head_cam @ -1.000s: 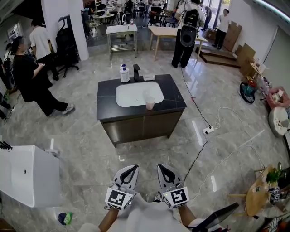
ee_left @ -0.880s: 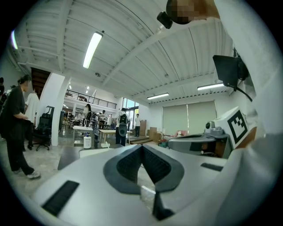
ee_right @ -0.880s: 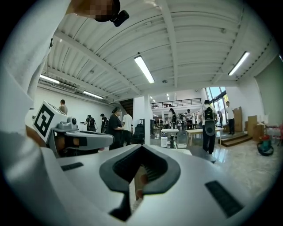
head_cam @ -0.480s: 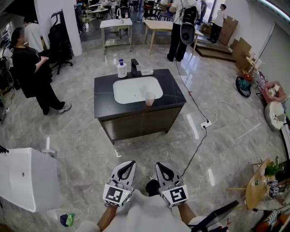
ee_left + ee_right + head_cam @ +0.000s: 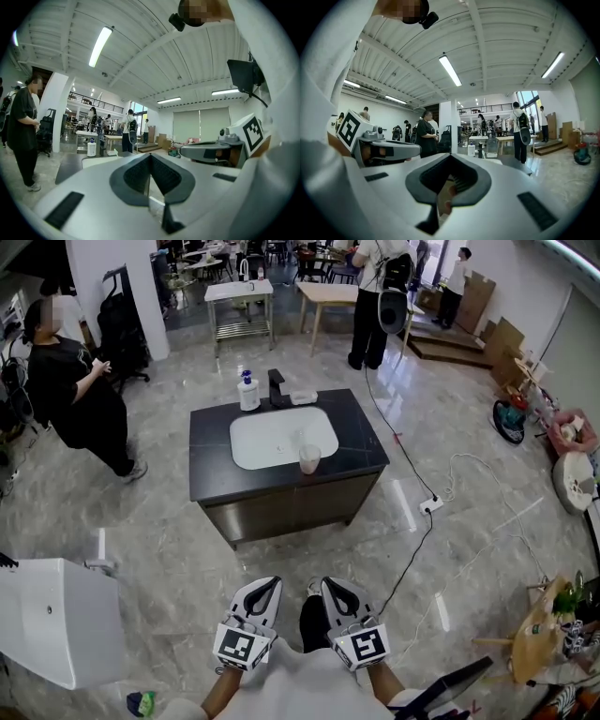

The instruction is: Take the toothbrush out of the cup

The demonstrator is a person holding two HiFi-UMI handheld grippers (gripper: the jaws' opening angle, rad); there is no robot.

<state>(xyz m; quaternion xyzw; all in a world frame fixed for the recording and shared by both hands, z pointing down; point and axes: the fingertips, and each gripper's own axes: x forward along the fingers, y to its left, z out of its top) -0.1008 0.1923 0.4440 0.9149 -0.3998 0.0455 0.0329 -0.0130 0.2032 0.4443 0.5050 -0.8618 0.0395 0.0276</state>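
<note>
A pale pink cup (image 5: 308,459) stands on the black counter (image 5: 365,448), at the front right rim of the white basin (image 5: 281,436). It is too small in the head view to make out a toothbrush in it. My left gripper (image 5: 274,582) and right gripper (image 5: 330,582) are side by side at the bottom of that view, well short of the cabinet, both pointing at it. Each is shut with nothing between its jaws. In the left gripper view the left gripper (image 5: 150,155) has its tips together, and so does the right gripper (image 5: 450,156) in its own view.
A soap bottle (image 5: 247,393) and a dark tap (image 5: 276,387) stand at the back of the counter. A person in black (image 5: 82,401) is left of the cabinet. A white tub (image 5: 56,620) sits at the lower left. A cable and socket strip (image 5: 430,506) lie on the floor at the right.
Both grippers have moved forward toward the sink cabinet, still shut. The person in black has stepped closer to the cabinet's left side.
</note>
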